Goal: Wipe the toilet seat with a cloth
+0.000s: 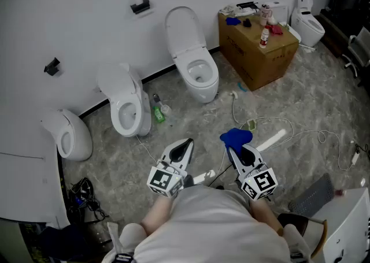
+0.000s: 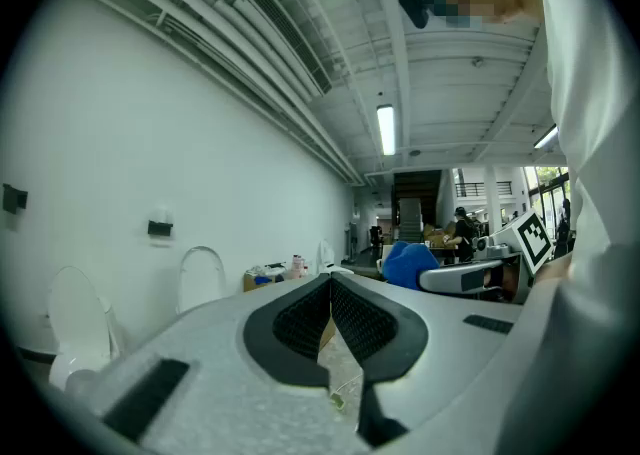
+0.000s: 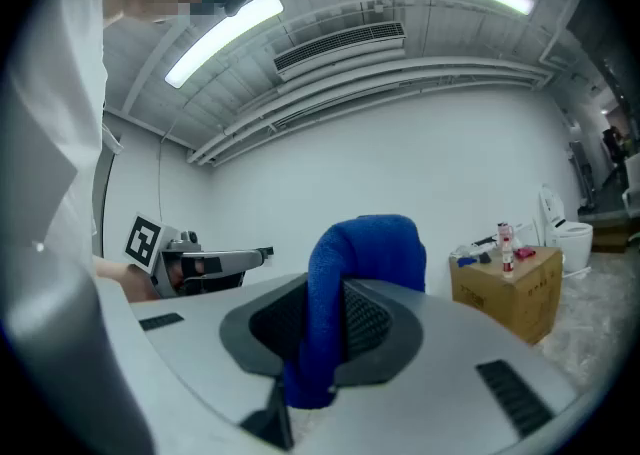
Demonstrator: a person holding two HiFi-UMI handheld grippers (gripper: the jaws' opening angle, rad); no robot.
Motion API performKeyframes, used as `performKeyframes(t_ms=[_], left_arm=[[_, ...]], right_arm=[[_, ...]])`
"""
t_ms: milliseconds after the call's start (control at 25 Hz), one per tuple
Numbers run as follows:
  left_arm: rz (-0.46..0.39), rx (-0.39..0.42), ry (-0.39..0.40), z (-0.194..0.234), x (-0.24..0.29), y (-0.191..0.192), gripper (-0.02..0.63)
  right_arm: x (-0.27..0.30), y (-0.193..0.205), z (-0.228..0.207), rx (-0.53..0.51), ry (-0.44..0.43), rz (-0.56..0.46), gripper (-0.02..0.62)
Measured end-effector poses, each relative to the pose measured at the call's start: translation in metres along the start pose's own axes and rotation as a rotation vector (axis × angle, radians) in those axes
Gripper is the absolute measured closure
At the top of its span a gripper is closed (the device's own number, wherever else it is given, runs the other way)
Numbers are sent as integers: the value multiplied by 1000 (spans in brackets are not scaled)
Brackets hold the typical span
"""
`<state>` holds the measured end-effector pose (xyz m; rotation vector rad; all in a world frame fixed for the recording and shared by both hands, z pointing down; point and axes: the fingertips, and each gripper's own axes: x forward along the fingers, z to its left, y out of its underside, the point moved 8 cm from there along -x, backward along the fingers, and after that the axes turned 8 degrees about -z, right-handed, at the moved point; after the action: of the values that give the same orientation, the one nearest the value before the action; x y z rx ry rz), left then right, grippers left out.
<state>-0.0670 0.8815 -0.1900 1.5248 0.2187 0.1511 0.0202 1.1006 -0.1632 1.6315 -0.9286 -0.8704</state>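
A blue cloth [image 1: 236, 137] is clamped in my right gripper [image 1: 233, 147], held low in front of the person; in the right gripper view the cloth [image 3: 352, 283] bulges up between the jaws and hangs below them. My left gripper [image 1: 186, 146] is beside it, shut with nothing in it, its jaws meeting at the tips [image 2: 330, 283]. Two white toilets stand by the wall with lids raised: one toilet [image 1: 195, 62] ahead and another toilet [image 1: 126, 103] to its left. Both grippers are well short of them.
A wall urinal [image 1: 68, 133] hangs at far left. A green bottle [image 1: 157, 110] stands between the toilets. A cardboard box [image 1: 259, 48] with small items sits at back right, another toilet [image 1: 306, 20] beyond it. White cables [image 1: 289, 129] trail on the marbled floor.
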Motion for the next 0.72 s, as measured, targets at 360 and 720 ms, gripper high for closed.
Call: performKeyframes(t_ms=[360,720], left_arm=[[10,-6,-21,9,-7,0,597],[13,-8,-120,22,-33,0,597]], right_arm=[[8,2,6,3,-19,14,548],[31,12,21,25,-124,19,548]])
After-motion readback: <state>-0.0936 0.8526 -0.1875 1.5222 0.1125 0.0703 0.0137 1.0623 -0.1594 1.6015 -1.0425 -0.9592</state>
